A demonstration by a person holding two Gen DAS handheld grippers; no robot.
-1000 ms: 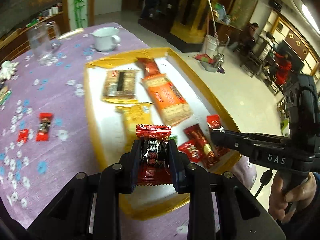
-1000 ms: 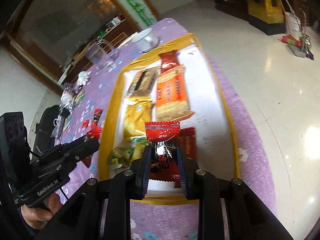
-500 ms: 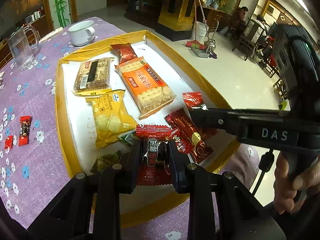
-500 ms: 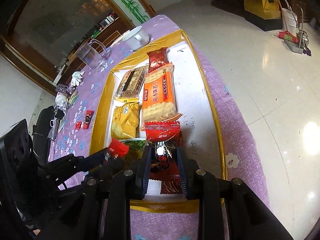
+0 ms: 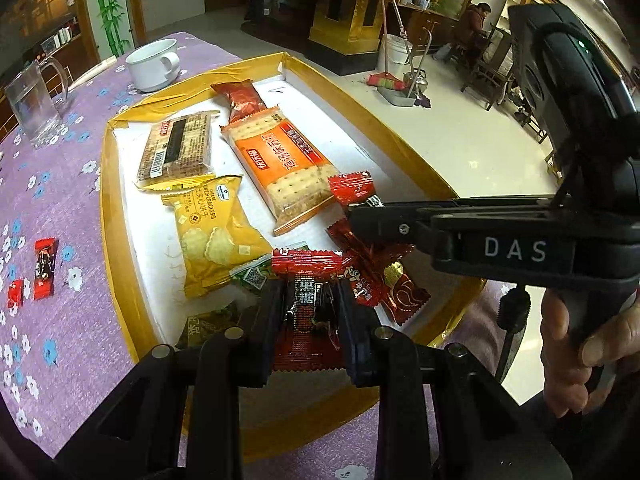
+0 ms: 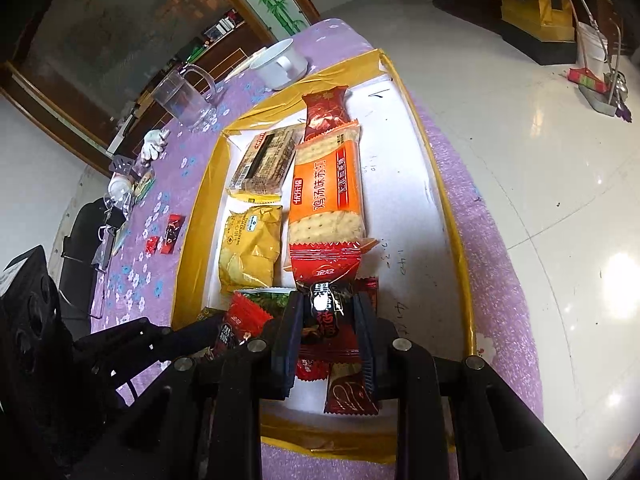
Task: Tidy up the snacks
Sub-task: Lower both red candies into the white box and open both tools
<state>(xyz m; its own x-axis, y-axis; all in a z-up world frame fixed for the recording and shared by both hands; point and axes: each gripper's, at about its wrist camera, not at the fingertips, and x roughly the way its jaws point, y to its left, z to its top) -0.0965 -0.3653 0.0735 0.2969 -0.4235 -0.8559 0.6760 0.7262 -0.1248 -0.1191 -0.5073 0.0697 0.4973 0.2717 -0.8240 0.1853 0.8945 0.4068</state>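
Note:
A gold-rimmed white tray (image 5: 120, 216) (image 6: 448, 216) holds an orange cracker pack (image 5: 280, 168) (image 6: 326, 188), a yellow cracker bag (image 5: 212, 236) (image 6: 250, 248), a brown biscuit pack (image 5: 176, 148) and small red packets. My left gripper (image 5: 308, 304) is shut on a red candy packet (image 5: 306, 280) above the tray's near end. My right gripper (image 6: 326, 312) is shut on another red candy packet (image 6: 324, 268), also over the near end; it shows in the left wrist view (image 5: 356, 212). The left gripper shows low left in the right wrist view (image 6: 212, 336).
Two small red candies (image 5: 42, 268) (image 6: 168, 234) lie on the purple flowered cloth left of the tray. A white cup (image 5: 154, 64) and a clear pitcher (image 5: 34, 108) stand beyond the tray. The table edge and shiny floor are on the right.
Both grippers have moved forward over the tray's near end, each still holding its red packet. They have come closer together.

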